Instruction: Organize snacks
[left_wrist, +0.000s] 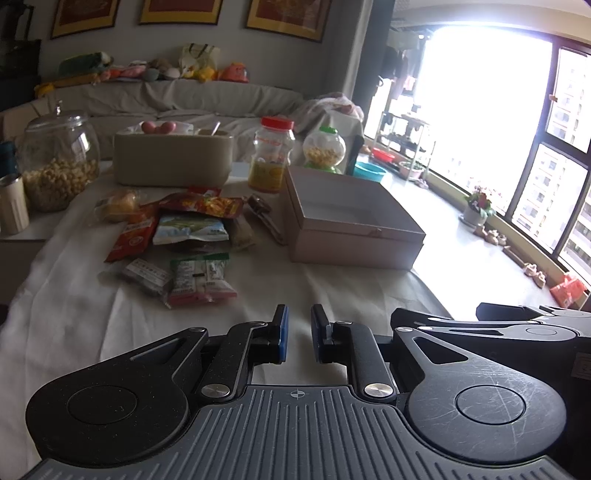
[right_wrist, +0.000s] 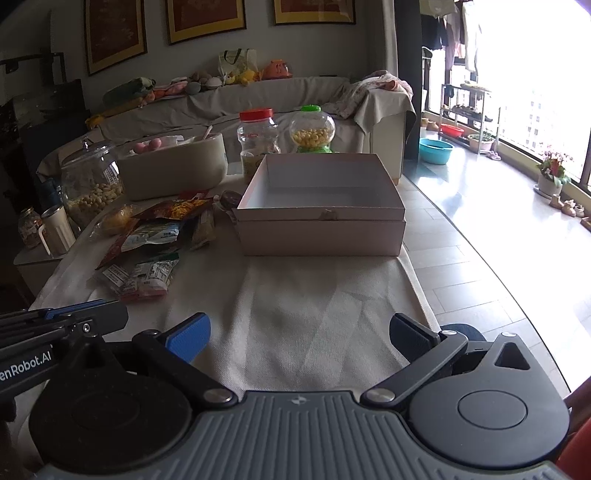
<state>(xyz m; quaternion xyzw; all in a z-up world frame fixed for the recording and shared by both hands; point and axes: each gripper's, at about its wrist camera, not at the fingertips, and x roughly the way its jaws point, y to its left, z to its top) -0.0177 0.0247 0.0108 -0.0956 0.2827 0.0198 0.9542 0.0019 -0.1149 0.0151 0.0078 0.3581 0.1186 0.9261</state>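
Note:
A heap of snack packets (left_wrist: 177, 236) (right_wrist: 147, 240) lies on the white cloth, left of an open, empty pinkish box (left_wrist: 354, 251) (right_wrist: 321, 236). The nearest packet is a green and pink one (left_wrist: 199, 277). My left gripper (left_wrist: 299, 314) hovers over bare cloth just short of that packet, its blue pads nearly together with nothing between them. My right gripper (right_wrist: 299, 325) stands wide open over bare cloth in front of the box, holding nothing. The left gripper's body (right_wrist: 74, 317) shows at the left edge of the right wrist view.
Behind the snacks stand a glass jar of puffed snacks (left_wrist: 59, 162), a beige tub (left_wrist: 171, 158), a red-lidded jar (left_wrist: 271, 155) and a green candy dispenser (left_wrist: 325, 147). A cup (left_wrist: 13, 206) sits far left. The table's right edge (right_wrist: 417, 288) drops to tiled floor.

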